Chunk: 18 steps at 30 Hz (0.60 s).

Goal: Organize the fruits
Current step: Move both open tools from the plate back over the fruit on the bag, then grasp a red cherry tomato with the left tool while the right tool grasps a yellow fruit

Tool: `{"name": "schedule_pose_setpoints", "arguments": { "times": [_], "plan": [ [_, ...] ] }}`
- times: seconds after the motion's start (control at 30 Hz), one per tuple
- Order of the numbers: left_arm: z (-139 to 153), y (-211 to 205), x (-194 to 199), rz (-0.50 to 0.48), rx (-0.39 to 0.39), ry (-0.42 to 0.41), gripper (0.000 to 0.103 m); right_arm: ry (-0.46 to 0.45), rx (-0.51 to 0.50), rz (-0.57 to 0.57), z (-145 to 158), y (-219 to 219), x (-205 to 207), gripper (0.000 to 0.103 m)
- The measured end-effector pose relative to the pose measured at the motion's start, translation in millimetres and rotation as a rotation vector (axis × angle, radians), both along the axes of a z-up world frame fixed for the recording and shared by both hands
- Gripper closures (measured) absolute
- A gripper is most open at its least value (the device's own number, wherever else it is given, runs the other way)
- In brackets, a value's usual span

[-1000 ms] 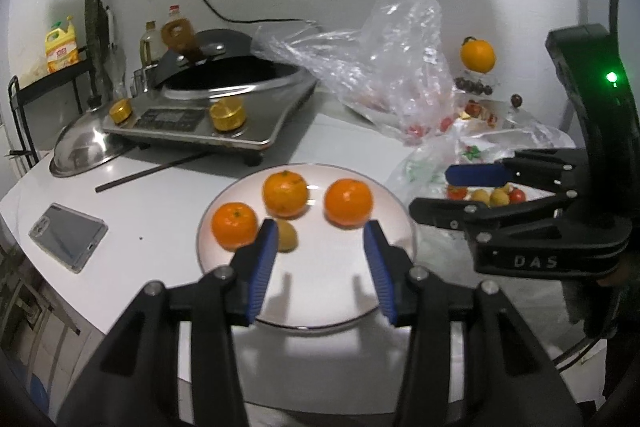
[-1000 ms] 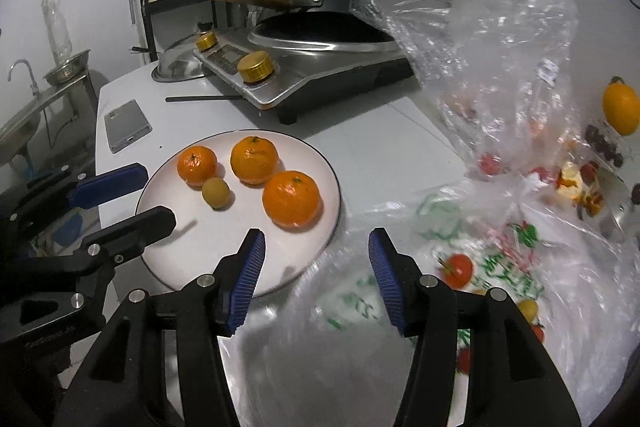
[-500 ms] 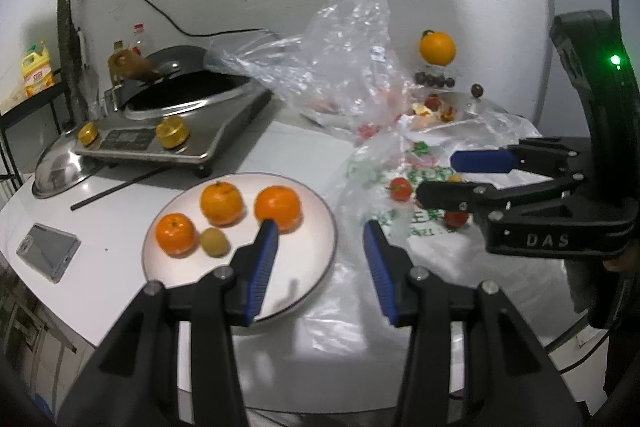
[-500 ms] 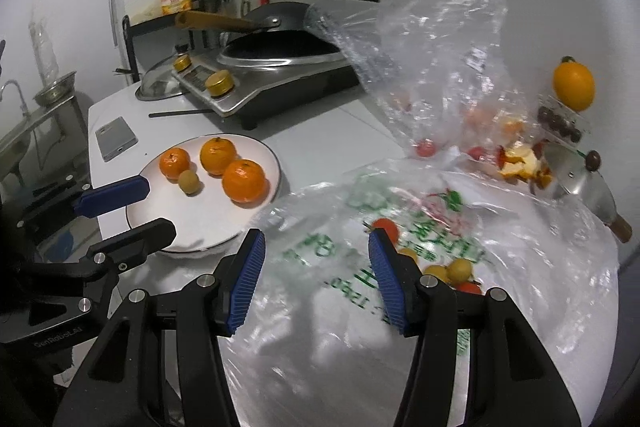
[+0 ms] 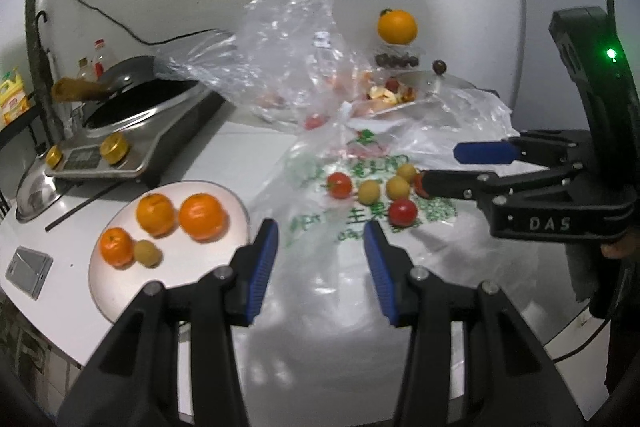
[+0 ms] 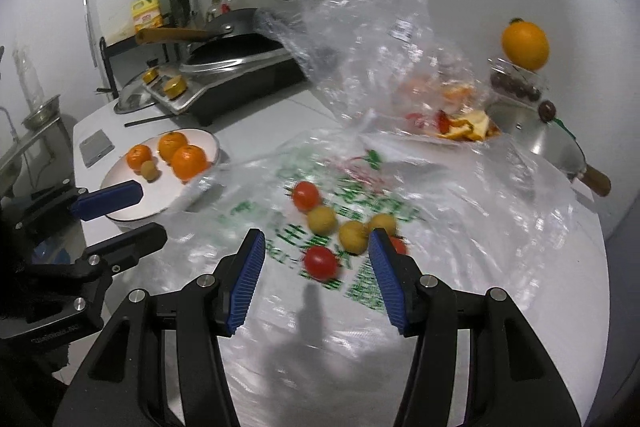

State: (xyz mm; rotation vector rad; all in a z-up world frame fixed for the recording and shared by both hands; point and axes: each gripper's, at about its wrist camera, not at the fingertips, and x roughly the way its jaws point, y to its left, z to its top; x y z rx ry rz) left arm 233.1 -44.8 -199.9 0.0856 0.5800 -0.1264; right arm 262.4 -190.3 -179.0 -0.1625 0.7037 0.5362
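Observation:
A white plate (image 5: 172, 279) on the left carries three oranges (image 5: 200, 217) and one small yellow-brown fruit (image 5: 146, 254). To its right lies a flat plastic bag with green print (image 5: 352, 219), and red tomatoes (image 5: 339, 185) and small yellow fruits (image 5: 369, 191) show through it. My left gripper (image 5: 320, 259) hangs open over the bag's near edge, beside the plate, with nothing between its fingers. My right gripper (image 6: 316, 259) is open above the bag, just short of a tomato (image 6: 320, 262) and the yellow fruits (image 6: 321, 220). Each gripper shows in the other's view: right gripper (image 5: 440, 167), left gripper (image 6: 152, 214).
An induction cooker with a wok (image 5: 132, 123) stands at the back left, with a metal lid (image 5: 34, 191), a chopstick (image 5: 80, 211) and a phone (image 5: 28, 269) near it. A crumpled clear bag (image 5: 288, 47), fruit peel on a metal pan (image 6: 468, 125) and a lone orange (image 5: 397, 26) fill the back.
Both grippers have swung right, from over the plate to over the printed bag. The plate now sits at the left of both views. The jaws stand as wide as before.

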Motion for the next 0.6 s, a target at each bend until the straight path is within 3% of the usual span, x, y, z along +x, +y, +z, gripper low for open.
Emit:
{"name": "schedule_pose_setpoints", "arguments": {
  "times": [0.6],
  "plan": [
    [-9.3,-60.5,42.2,-0.078,0.041,0.072,0.051,0.022,0.021,-0.019,-11.7,-54.5,25.7,0.047]
  ]
}}
